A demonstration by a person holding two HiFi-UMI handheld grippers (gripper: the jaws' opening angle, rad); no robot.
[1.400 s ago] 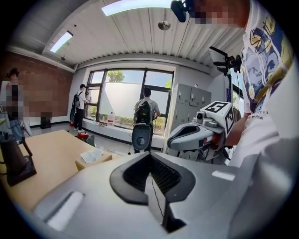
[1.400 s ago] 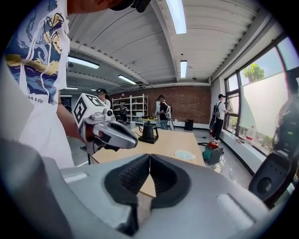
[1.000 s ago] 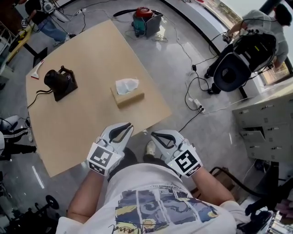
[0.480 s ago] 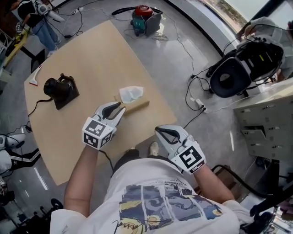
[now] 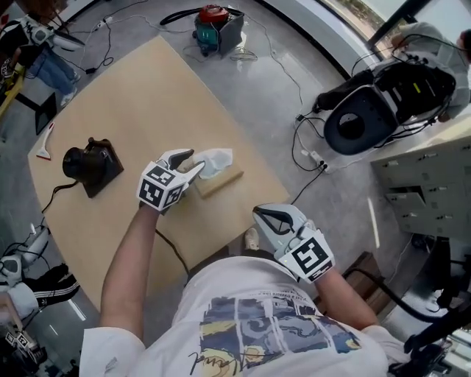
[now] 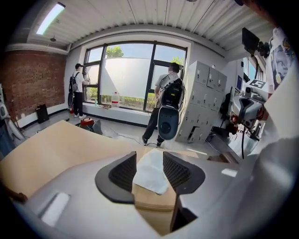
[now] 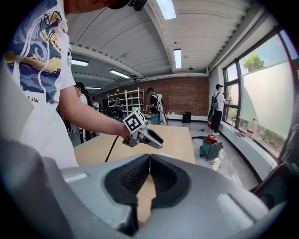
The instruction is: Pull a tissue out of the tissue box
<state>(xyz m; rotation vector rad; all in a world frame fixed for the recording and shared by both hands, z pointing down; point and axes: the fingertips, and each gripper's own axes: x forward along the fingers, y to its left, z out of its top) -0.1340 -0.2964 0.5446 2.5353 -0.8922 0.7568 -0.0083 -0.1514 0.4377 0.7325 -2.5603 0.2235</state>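
A tan tissue box (image 5: 223,181) lies near the right edge of the wooden table (image 5: 147,96), with a white tissue (image 5: 215,159) sticking up from its top. My left gripper (image 5: 193,163) reaches over the table, its tips just left of the tissue. In the left gripper view the tissue (image 6: 150,173) and box (image 6: 154,201) show through the gap between the jaws of the left gripper (image 6: 149,158). These jaws have just been opening and stand open, apart from the tissue. My right gripper (image 5: 260,214) hangs off the table's near edge. In its own view the right gripper (image 7: 149,158) is shut on nothing.
A black device (image 5: 87,163) with a cable sits on the table's left part. On the floor beyond are a red and teal machine (image 5: 213,20), loose cables (image 5: 309,151) and a black chair (image 5: 364,118). Grey cabinets (image 5: 430,191) stand at the right.
My left gripper has gone forward from beside my body out over the table to the tissue box, and its jaws have opened. The right gripper shifted a little to the right.
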